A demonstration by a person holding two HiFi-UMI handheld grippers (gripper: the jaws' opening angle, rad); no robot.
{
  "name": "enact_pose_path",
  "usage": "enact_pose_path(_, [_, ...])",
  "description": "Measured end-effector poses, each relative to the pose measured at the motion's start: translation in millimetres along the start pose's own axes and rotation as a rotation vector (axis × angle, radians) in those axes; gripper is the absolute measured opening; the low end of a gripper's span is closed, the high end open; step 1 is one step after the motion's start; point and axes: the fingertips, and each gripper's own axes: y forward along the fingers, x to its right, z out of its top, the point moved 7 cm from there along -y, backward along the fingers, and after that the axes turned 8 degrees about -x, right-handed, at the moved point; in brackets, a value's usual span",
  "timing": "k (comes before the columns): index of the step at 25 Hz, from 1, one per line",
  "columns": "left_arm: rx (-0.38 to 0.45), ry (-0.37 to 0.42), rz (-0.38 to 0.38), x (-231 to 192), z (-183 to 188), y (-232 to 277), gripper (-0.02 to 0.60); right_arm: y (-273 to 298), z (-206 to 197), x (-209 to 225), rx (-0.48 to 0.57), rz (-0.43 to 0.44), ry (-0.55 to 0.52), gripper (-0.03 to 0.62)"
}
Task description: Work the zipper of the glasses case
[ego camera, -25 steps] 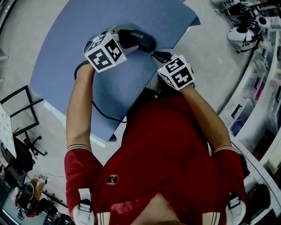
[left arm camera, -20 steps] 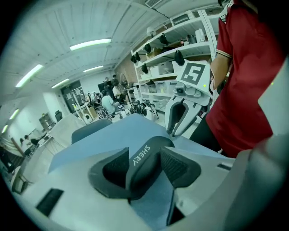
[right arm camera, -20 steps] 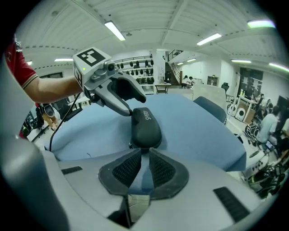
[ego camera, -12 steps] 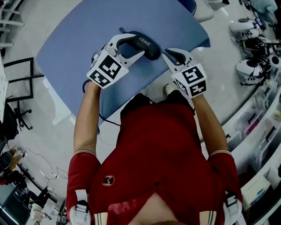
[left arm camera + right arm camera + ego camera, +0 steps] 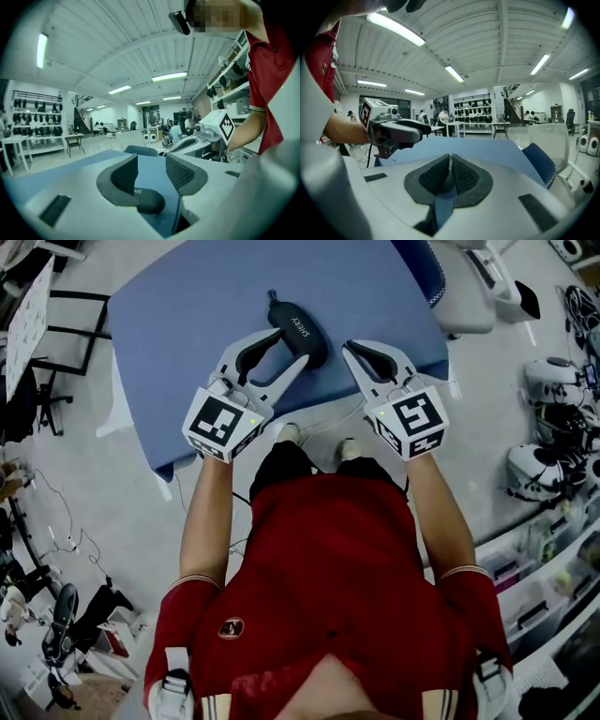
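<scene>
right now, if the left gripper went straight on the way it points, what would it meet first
Probably the glasses case, low between the left gripper's open jaws, which just closed slightly; if it clears that, the blue table. Depth unclear.

Left tool (image 5: 286,348) wide, right tool (image 5: 354,351) shut (both just closing, gripping nothing).

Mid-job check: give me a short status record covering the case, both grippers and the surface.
glasses case: dark, lying flat, held by neither gripper
zipper: open or closed cannot be told
left gripper: jaws apart, having just closed a little; the case shows through the gap, pads not pressing on it
right gripper: jaws together, having just closed further, nothing between them; off to the case's right in the head view, apart from it
surface: blue table, the case the only thing on it
</scene>
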Motion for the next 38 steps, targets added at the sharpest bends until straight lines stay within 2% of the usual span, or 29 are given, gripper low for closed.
enact_pose_path(3, [0.061, -0.081, 0.093, 22.1, 5.4, -14.0, 0.179, -12.6, 8.0, -3.7, 0.058, 0.07, -0.027, 0.012])
enact_pose_path(7, [0.144, -0.151, 0.202, 34.6, 14.5, -44.3, 0.145, -19.1, 26.6, -23.1, 0.13, 0.141, -0.052, 0.003])
enact_pose_path(16, [0.241, -0.217, 0.362, 48.3, 11.4, -80.0, 0.041, -32.1, 47.1, -61.3, 0.267, 0.226, -0.052, 0.0])
enact_pose_path(25, [0.29, -0.194, 0.412, 48.1, 11.1, -105.4, 0.008, -27.3, 61.3, -89.8, 0.318, 0.252, -0.029, -0.002])
enact_pose_path(30, [0.3, -0.172, 0.395, 50.8, 10.3, -108.5, 0.008, -27.6, 61.6, -95.2, 0.332, 0.226, -0.027, -0.002])
enact_pose_path(38, [0.307, -0.177, 0.363, 50.0, 4.8, -108.6, 0.008, -25.7, 54.9, -99.9, 0.309, 0.197, -0.033, -0.002])
